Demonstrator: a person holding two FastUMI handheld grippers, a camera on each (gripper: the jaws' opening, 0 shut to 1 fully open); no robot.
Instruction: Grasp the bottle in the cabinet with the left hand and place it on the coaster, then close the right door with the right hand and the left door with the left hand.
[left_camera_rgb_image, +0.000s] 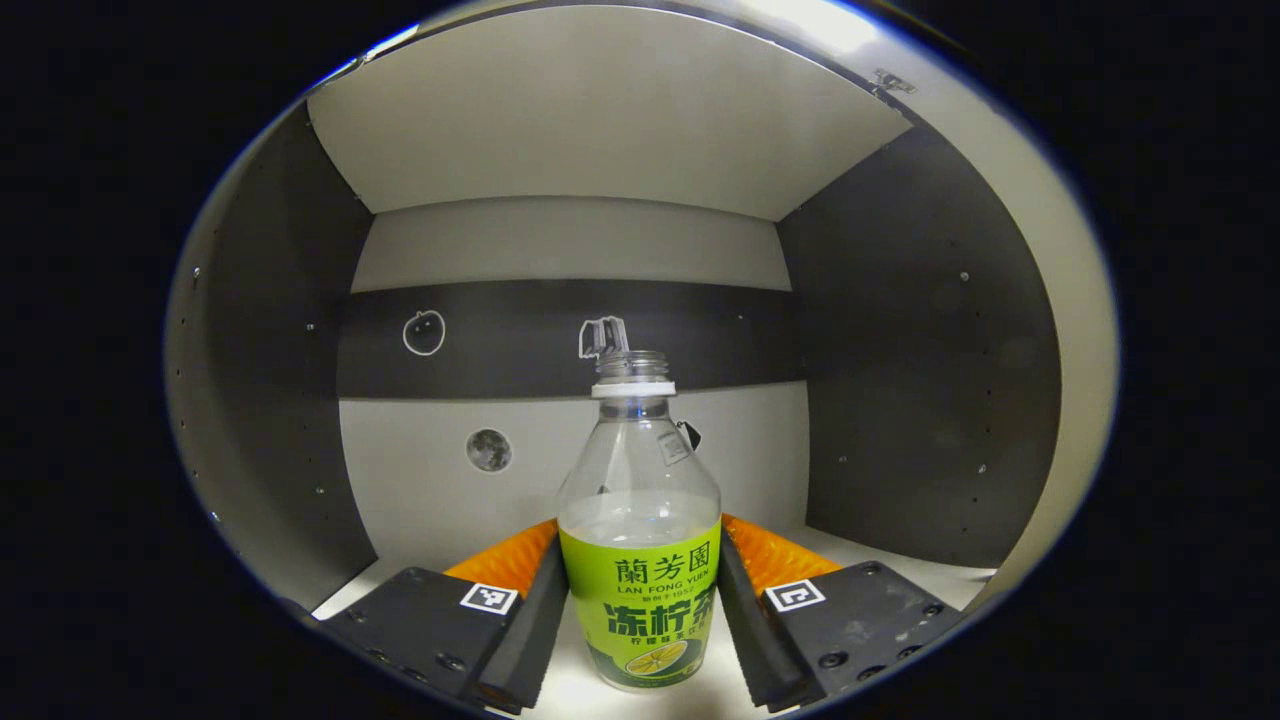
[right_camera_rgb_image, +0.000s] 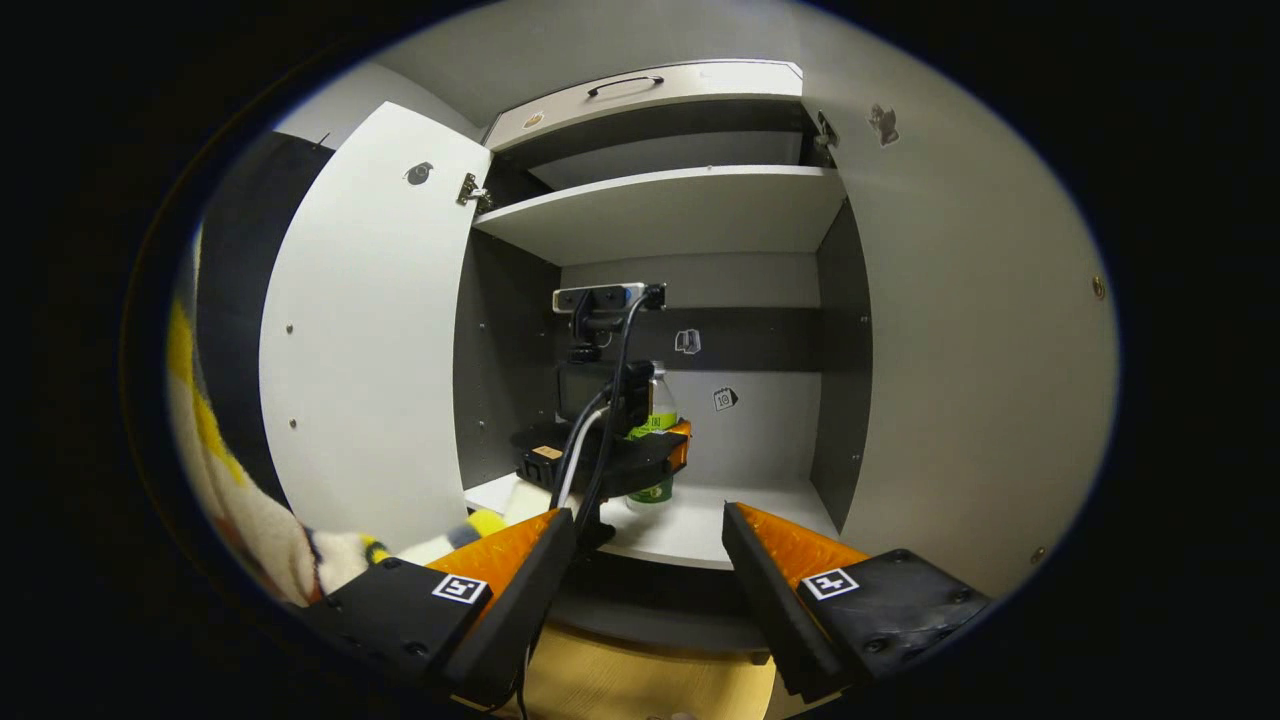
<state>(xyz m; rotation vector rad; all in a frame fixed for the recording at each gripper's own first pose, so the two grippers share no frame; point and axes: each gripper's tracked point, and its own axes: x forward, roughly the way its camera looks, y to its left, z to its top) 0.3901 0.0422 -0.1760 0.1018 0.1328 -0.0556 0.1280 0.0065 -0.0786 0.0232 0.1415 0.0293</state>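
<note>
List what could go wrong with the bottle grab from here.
1. The bottle has no cap and holds liquid; tilting it on the way out could spill.
2. The left tongs flank its label low down, so the tall bottle may tip.
3. The open left door stands close beside the way out.

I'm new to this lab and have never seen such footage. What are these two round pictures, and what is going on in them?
A person holds a two-finger gripper in each hand; each carries a forward-looking camera. In the left gripper view, the left gripper is inside the cabinet, its fingers close either side of an uncapped bottle standing on the shelf; contact isn't certain. In the right gripper view, the right gripper waits open outside, facing both open doors, and shows the left gripper at the bottle farther off.
</note>
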